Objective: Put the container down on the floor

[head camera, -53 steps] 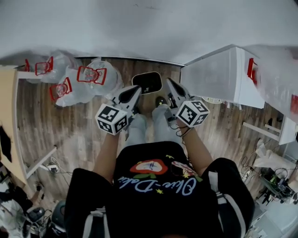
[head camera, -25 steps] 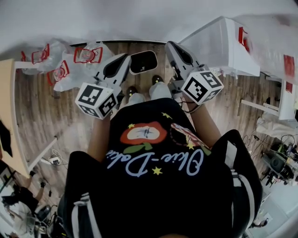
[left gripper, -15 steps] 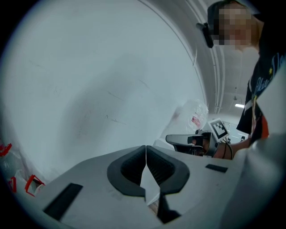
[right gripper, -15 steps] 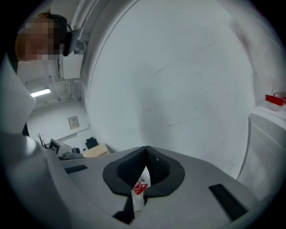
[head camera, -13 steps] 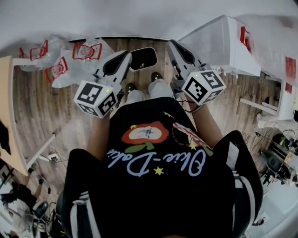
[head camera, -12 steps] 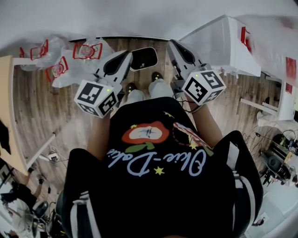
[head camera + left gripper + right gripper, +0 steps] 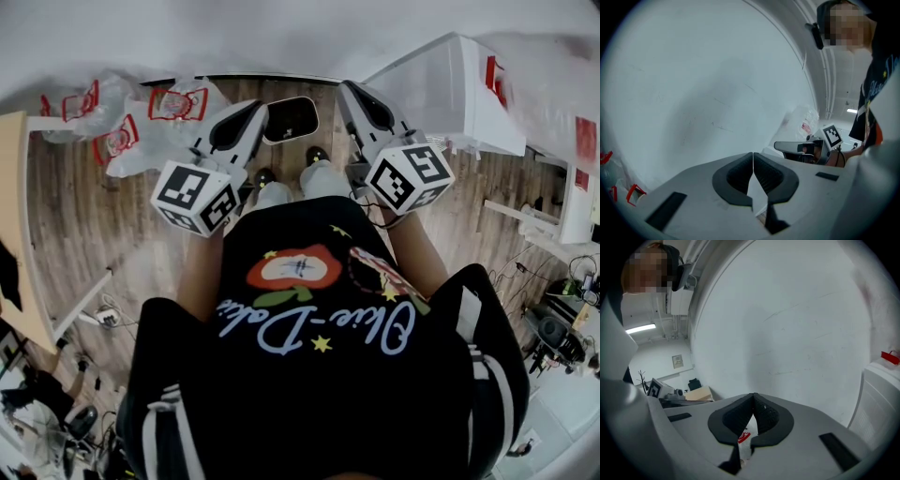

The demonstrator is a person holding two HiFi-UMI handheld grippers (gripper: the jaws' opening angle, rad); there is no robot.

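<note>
Both tools have come up and spread apart since the earliest head view, where they hung low and close together over the knees. Since then the person seems to have straightened. Over the last second little differs beyond a slight roll of the right one.

Nearest the camera, the person's black shirt (image 7: pixel 309 356) fills the lower frame. Just beyond it the left tool (image 7: pixel 255 109) and the right tool (image 7: pixel 347 90) are held out at either side, pointing forward and only a little downward. In each gripper view the dark pads meet at the tips with nothing pinched between them; only background shows through the gap lower down. Both being shut and empty fits a carry that is over: my judgement is that they are simply parked, clear of the load.

Past the feet (image 7: pixel 323 176), the container (image 7: pixel 289 119) sits on the wooden floor (image 7: pixel 94 216) between the two tool tips, dark inside with a pale rim. It lies close to the wall (image 7: pixel 281 37) and touches neither tool. It keeps about the same spot by the wall throughout, so the task looks done.

Farther left lie plastic bags (image 7: pixel 159 122) with red print, and a white cabinet (image 7: pixel 450 94) stands to the right.
</note>
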